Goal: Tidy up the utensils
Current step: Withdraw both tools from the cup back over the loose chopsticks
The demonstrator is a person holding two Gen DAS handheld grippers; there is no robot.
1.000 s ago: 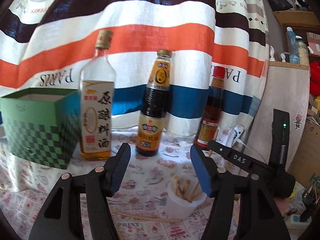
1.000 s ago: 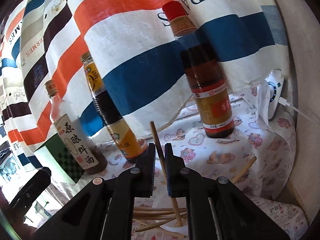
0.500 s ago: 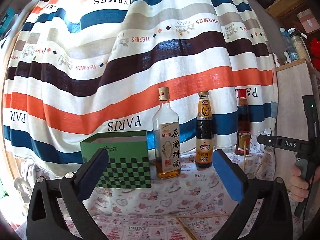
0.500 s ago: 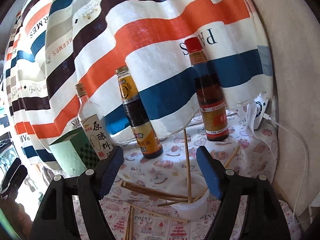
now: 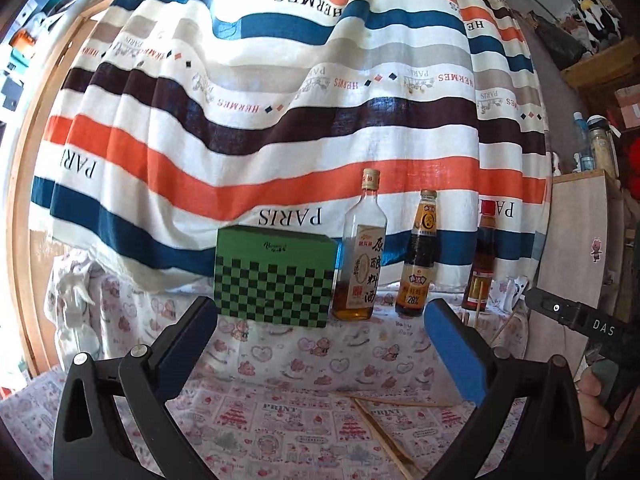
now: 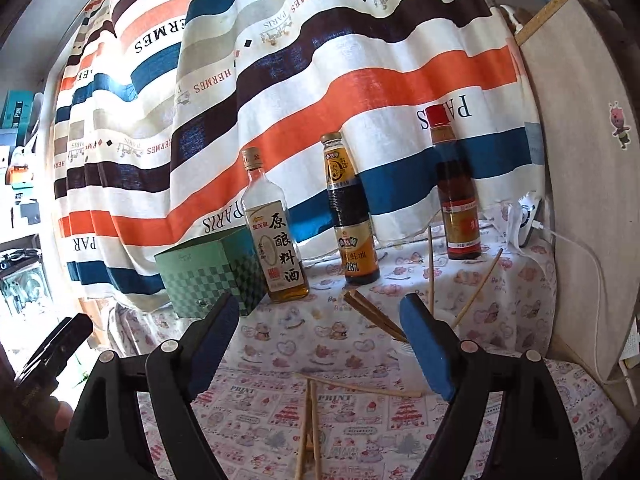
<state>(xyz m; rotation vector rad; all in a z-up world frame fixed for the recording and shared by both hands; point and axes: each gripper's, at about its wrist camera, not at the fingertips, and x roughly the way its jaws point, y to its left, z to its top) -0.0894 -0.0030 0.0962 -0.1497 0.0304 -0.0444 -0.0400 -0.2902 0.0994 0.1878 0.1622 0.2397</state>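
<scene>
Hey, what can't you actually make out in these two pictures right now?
- Cup, right wrist view: mostly hidden behind the right gripper's finger; unseen in the left view.
- Loose chopsticks: cut off by the bottom edge.
- Green box: its inside shows in neither view.

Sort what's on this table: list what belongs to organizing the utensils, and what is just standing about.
Belongs to the job:
- thin wooden chopsticks loose on the cloth
- white plastic cup holding more chopsticks

Just standing about:
- green checkered box
- clear cooking-wine bottle
- dark soy-sauce bottle
- red-capped brown bottle
- striped hanging cloth
</scene>
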